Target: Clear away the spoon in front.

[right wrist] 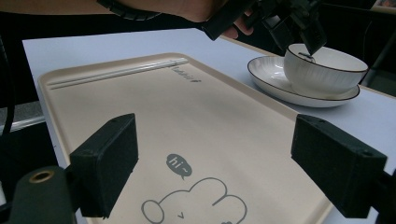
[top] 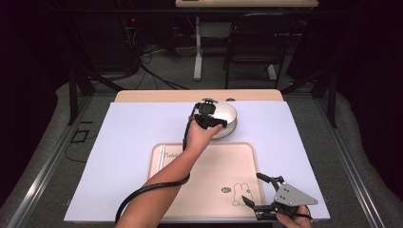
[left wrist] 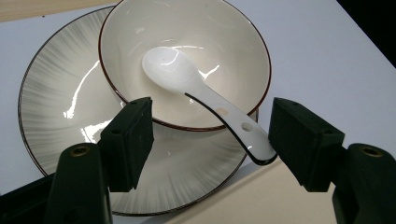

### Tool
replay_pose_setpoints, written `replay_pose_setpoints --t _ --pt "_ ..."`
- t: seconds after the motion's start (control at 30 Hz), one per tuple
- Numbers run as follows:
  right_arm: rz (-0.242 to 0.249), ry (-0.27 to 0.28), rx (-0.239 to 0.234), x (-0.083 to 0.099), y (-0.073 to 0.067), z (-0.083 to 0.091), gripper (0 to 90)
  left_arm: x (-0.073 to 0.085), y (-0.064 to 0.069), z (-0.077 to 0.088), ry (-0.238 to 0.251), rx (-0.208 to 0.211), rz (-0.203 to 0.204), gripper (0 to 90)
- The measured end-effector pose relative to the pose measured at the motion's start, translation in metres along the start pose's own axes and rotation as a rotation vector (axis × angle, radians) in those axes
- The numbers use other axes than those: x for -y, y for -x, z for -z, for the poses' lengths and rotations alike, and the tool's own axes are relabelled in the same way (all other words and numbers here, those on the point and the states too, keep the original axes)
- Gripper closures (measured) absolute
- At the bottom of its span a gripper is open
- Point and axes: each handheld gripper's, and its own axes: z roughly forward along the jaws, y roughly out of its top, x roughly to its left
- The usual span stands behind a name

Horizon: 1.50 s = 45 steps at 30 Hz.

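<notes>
A white ceramic spoon [left wrist: 187, 77] lies in a cream bowl [left wrist: 224, 42] with a dark rim, its handle resting over the near edge. The bowl stands on a grey-streaked plate [left wrist: 51, 102]. My left gripper [left wrist: 212, 119] hangs over the bowl [top: 225, 118], open, with the spoon handle between its jaws; the handle's end lies close to the right pad [left wrist: 299, 135] and the left pad stands clear of it. In the high view my left gripper [top: 207, 113] sits at the bowl's left rim. My right gripper [right wrist: 215, 154] is open and holds nothing, low over the near right part of a beige tray [right wrist: 140, 102].
The tray [top: 223, 161] lies on a white mat [top: 128, 137], with a printed cartoon figure [top: 240, 194] at its near side. Two thin pale sticks [right wrist: 116, 72] lie along its left edge. A chair [top: 256, 42] and a table leg stand beyond the table's far edge.
</notes>
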Motion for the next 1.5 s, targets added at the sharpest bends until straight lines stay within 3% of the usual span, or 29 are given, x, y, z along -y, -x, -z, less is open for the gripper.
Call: replay_pose_setpoints --t 0.27,0.47,0.7,0.97,1.13,1.17,1.23,1.37,1.5 --pt "0.001 0.000 0.001 0.000 0.000 0.000 14.5 0.004 0.005 -0.006 -0.011 -0.042 -0.038 31.6" --pt "-0.001 0.002 0.001 0.000 0.000 0.000 14.5 0.004 -0.012 0.001 0.001 -0.063 -0.006 39.1" --pt "-0.001 -0.001 0.003 0.000 0.000 0.000 14.4 0.001 -0.034 0.007 0.020 -0.074 0.036 55.5" --pt "-0.003 0.000 0.000 0.000 0.000 0.000 14.5 -0.009 -0.050 0.004 0.037 -0.073 0.080 61.0" --pt "-0.003 -0.002 -0.001 0.000 0.000 0.000 14.4 -0.016 -0.056 -0.003 0.050 -0.085 0.092 59.3" --pt "-0.004 -0.006 -0.001 0.000 0.000 0.000 14.5 -0.018 -0.059 -0.008 0.059 -0.083 0.120 57.8" --pt "-0.004 -0.007 -0.002 0.000 0.000 0.000 14.5 -0.020 -0.060 -0.011 0.057 -0.085 0.129 53.9" --pt "-0.008 -0.005 -0.001 0.001 0.001 0.001 14.5 -0.018 -0.061 -0.012 0.087 -0.051 0.178 46.2" --pt "-0.008 -0.005 -0.001 0.001 0.001 0.001 14.5 -0.011 -0.059 -0.016 0.095 -0.052 0.198 38.1"
